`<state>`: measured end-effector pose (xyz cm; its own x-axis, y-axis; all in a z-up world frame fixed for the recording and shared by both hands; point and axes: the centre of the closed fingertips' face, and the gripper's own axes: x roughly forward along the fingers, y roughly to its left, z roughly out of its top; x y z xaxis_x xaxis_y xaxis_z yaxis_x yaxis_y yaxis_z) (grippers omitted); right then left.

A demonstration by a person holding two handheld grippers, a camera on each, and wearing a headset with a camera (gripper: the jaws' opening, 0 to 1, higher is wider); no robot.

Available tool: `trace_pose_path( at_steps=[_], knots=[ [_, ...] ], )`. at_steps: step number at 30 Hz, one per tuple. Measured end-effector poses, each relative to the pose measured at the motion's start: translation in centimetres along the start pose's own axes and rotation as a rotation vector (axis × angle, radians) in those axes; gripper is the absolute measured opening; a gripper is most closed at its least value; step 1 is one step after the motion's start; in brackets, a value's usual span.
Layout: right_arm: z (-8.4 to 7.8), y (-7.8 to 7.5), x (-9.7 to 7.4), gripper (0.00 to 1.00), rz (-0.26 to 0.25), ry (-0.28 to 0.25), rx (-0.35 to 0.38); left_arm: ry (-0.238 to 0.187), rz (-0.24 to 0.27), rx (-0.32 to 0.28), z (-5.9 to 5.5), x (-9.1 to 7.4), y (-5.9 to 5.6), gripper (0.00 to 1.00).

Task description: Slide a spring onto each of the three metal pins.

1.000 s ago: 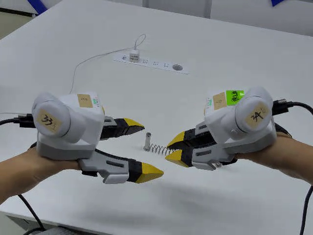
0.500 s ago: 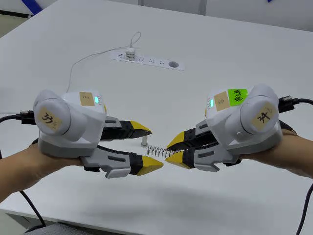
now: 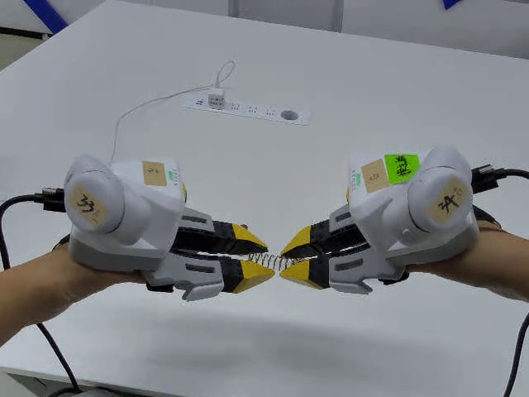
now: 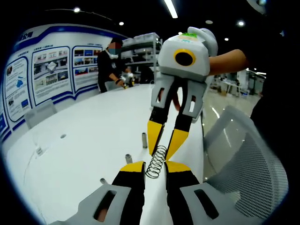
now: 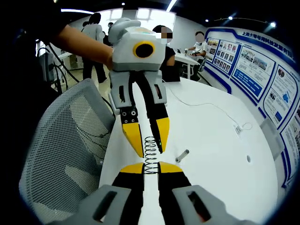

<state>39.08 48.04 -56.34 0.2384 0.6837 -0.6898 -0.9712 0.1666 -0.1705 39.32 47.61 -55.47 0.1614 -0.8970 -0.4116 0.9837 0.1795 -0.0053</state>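
Note:
A small coil spring hangs in the air between the two grippers, just above the white table. My left gripper is shut on one end and my right gripper on the other, tips almost meeting. In the left gripper view the spring runs from my own jaws up to the right gripper. Three short metal pins lie on the table beyond: one, a second and a third. In the right gripper view the spring reaches the left gripper, with a pin beside it.
A white power strip with a plug and thin cable lies at the table's far side. The near table edge runs just below both hands. A grey mesh chair stands by the table, and people stand at the room's far end.
My left gripper has moved right and narrowed from wide open to shut on the spring's free end. The spring has lifted off the table, and the pin is now hidden behind the jaws.

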Motion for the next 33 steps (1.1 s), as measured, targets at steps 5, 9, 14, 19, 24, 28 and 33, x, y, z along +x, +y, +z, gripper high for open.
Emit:
trace_pose_path(
  at_steps=[5,9,14,19,24,28,33],
  knots=[
    [0.2,0.3,-0.2,0.11,-0.002,-0.005,-0.008,0.005,-0.007,0.018,0.0,-0.1,-0.4,0.14],
    [0.3,0.5,-0.4,0.11,-0.01,-0.01,-0.026,0.004,-0.007,0.071,0.0,-0.1,-0.8,0.12],
    [0.2,0.9,-0.4,0.12,0.006,-0.011,-0.041,0.008,-0.023,0.111,-0.1,0.0,-1.4,0.1],
    [-0.1,0.9,-0.6,0.21,0.002,-0.011,-0.033,-0.003,-0.006,0.116,0.0,-0.2,-1.1,0.1],
    [-0.7,0.7,-0.5,0.17,-0.004,0.002,-0.019,-0.006,-0.032,0.126,-0.1,-0.5,-1.6,0.1],
    [-0.2,1.3,-0.4,0.12,0.032,-0.03,0.034,-0.008,-0.038,0.142,-0.1,-0.5,-1.8,0.1],
    [0.0,1.4,-0.5,0.11,0.039,-0.03,0.054,-0.006,-0.036,0.141,-0.3,-0.6,-1.9,0.1]
  ],
)
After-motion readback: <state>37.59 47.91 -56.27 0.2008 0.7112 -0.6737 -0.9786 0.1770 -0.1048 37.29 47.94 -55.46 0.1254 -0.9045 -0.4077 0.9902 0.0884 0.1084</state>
